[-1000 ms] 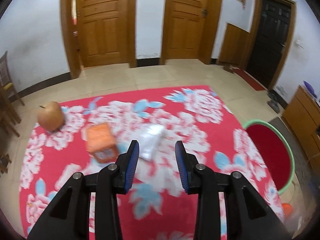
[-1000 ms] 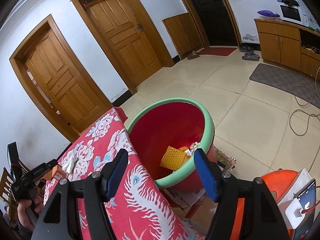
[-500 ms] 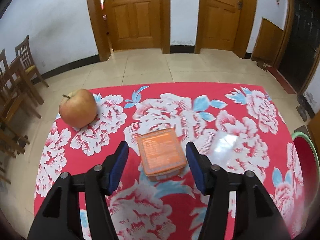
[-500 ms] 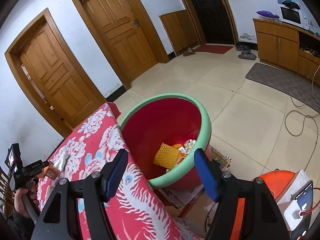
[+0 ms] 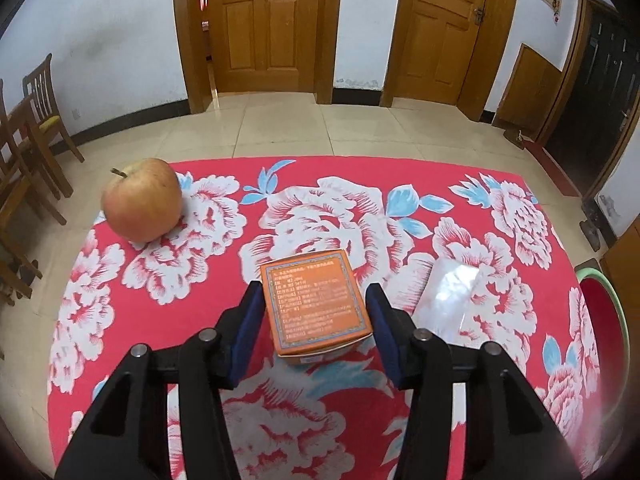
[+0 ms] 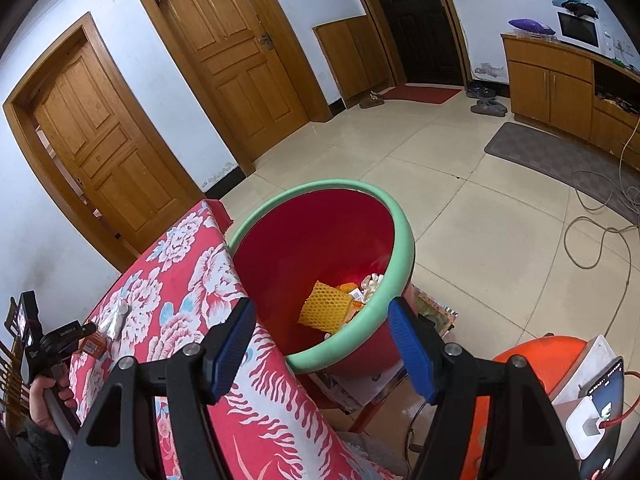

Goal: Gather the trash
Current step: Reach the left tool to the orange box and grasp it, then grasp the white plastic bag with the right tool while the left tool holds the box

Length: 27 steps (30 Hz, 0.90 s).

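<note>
Orange box (image 5: 318, 304) sits mid-desk between your left gripper (image 5: 316, 334) jaws, closing but not yet gripping. Centre, squeeze flat sides, lift. Right gripper (image 6: 322, 344) gapes empty over bin (image 6: 402, 240).

Orange printed box (image 5: 318, 306) flat on floral cloth, crumpled clear wrapper (image 5: 452, 298) just beside it
</note>
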Tool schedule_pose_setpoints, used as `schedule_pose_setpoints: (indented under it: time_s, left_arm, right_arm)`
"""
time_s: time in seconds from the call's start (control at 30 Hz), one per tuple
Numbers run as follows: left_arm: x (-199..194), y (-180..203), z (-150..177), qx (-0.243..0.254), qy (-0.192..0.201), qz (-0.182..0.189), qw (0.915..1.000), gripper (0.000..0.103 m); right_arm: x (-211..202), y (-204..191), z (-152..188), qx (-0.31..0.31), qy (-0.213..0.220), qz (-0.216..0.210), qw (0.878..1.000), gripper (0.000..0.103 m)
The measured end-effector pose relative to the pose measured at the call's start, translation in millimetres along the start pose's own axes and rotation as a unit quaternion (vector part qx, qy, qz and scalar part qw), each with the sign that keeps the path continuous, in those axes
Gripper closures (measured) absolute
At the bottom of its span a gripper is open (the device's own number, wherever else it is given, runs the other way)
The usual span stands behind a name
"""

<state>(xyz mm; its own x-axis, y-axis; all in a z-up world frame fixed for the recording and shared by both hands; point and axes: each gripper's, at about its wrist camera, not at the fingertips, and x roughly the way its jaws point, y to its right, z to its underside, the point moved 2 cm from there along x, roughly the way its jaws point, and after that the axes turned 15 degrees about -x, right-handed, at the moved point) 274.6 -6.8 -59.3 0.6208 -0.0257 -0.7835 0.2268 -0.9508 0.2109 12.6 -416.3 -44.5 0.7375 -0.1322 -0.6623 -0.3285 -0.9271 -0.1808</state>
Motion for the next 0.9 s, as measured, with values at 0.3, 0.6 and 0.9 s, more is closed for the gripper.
schedule_pose_setpoints:
  time_s: [0.3, 0.6, 0.9]
  left_arm:
    - [-31.5, -23.5, 1.4, -0.01, 0.024, 0.007, 0.9996, 0.05]
    - [-53.6, -50.6, 4.1, -0.015, 0.04, 0.002, 0.9991, 0.05]
    - [-58.1, -82.0, 0.3, -0.05, 0.051, 0.004, 0.9975, 0.05]
  right_arm:
    - [-17.4, -20.6, -9.1, -0.03, 0.017, -0.006, 0.999, 0.032]
    - [-48.1, -74.4, -32.3, -0.114, 0.043, -0.035, 0.992, 0.032]
    - [-73.6, -153.1, -63.8, -0.191, 0.048, -0.103, 0.975, 0.031]
